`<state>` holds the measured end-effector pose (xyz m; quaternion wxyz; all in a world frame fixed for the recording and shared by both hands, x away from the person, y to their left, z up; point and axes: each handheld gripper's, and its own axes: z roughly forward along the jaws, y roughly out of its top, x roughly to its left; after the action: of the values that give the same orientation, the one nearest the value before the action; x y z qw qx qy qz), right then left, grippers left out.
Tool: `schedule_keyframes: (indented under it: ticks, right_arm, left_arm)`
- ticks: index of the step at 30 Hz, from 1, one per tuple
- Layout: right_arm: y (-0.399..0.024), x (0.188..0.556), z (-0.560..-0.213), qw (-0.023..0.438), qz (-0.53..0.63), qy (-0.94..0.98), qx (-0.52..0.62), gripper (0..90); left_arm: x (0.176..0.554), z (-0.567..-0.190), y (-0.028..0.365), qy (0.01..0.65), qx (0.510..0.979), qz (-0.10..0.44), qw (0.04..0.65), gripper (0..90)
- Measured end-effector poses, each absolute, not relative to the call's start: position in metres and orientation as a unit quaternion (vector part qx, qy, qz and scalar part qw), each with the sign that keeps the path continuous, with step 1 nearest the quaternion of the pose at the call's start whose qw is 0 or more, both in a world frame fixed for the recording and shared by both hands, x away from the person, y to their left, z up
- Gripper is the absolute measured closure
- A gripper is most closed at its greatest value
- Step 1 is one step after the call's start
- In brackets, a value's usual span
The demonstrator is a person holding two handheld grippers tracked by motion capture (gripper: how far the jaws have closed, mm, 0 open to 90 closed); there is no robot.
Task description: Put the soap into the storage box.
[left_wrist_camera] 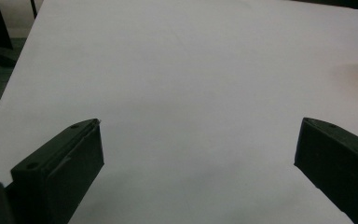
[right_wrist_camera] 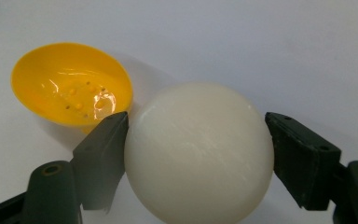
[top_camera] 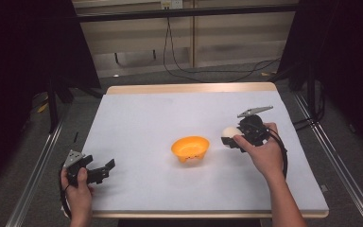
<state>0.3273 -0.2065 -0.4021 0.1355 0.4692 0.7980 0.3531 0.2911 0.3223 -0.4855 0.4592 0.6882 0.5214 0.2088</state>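
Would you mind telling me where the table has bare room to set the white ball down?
The white table is bare behind the shallow orange plastic bowl and between it and the open left gripper. It is crowded only at the right, where the right gripper holds the smooth white ball.

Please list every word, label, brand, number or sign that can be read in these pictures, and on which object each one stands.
None: no readable text stands on the white ball, the orange bowl, the table, the left gripper or the right gripper.
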Motion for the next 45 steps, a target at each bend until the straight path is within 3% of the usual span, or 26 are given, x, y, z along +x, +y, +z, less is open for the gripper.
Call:
schedule_keyframes:
  ticks: [45]
  right_arm:
    - [-0.145, 0.339, -0.395, 0.118, 0.362, 0.823, 0.422, 24.2]
  left_arm:
    - [0.291, -0.485, 0.323, 0.52, 0.69, 0.21, 0.458, 1.1]
